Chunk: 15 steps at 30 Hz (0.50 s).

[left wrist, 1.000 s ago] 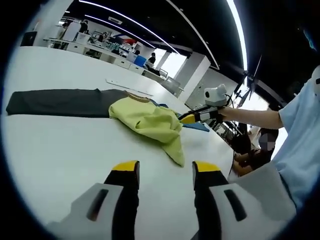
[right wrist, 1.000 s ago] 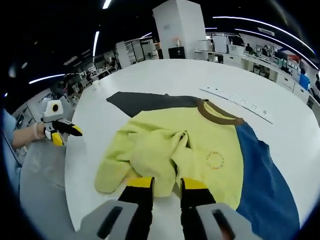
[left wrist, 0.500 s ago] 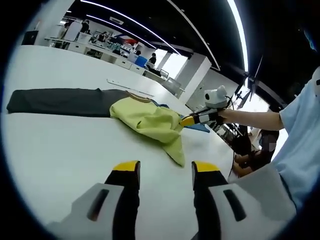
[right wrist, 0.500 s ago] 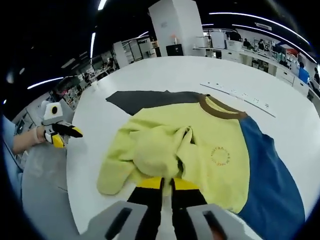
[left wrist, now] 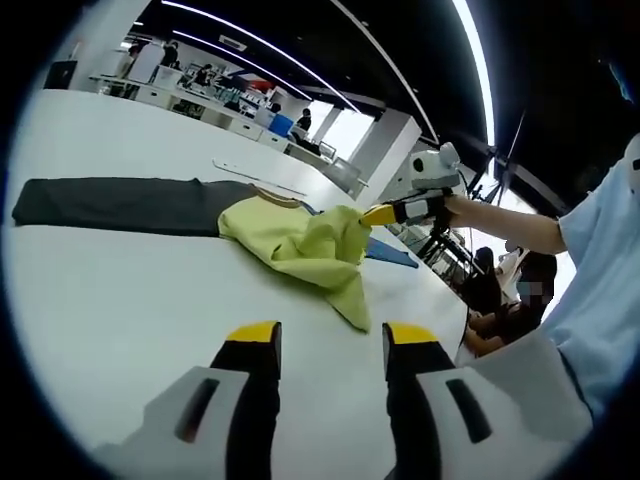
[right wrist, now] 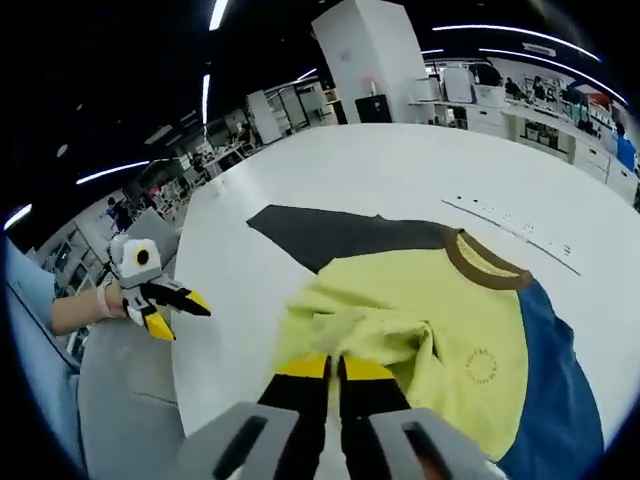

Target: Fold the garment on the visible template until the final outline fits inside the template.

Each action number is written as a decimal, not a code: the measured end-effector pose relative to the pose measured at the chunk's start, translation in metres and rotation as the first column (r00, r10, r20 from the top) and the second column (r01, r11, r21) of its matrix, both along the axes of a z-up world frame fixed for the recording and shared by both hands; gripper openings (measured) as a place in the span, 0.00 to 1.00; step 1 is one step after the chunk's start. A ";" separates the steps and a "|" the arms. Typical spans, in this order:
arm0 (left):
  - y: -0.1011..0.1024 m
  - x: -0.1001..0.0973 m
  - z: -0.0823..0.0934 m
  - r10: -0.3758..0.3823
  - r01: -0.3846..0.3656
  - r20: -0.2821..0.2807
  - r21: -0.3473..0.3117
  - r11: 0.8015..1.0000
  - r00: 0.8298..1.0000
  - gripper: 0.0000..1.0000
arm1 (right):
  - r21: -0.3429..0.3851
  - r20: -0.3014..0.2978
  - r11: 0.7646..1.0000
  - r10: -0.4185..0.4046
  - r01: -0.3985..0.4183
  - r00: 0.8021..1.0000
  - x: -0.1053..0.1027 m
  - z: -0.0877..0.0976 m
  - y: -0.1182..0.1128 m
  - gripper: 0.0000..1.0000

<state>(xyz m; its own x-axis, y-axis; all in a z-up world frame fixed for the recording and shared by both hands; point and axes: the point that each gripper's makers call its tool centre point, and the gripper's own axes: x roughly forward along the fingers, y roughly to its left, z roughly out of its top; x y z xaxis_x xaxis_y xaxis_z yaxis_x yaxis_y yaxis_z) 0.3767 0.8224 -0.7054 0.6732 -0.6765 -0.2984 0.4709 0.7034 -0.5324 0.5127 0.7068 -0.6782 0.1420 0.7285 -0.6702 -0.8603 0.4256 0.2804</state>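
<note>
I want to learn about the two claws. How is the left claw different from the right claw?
The left claw is open and holds nothing; the right claw is shut on the yellow shirt. The left claw hovers at the near edge of the white table, apart from the shirt; the right claw holds a bunch of the shirt raised. Both claws have yellow tips on black fingers.

White round table (left wrist: pixel 120 300) bearing a long white strip (right wrist: pixel 515 228) near its far edge, with rows of office desks (left wrist: pixel 200 100), a white pillar (right wrist: pixel 375 50) and ceiling light strips (left wrist: pixel 480 60) beyond.
</note>
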 end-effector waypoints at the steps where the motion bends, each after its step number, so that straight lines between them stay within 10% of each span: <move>1: 0.000 0.000 0.000 0.001 -0.001 -0.001 0.000 1.000 1.000 0.37 | -0.004 0.005 1.000 0.017 -0.017 1.000 0.001 0.000 0.005 0.00; 15: 0.001 0.000 -0.002 0.010 -0.010 -0.007 -0.003 1.000 1.000 0.37 | -0.045 -0.029 0.998 0.048 -0.049 0.998 0.020 -0.019 0.049 0.00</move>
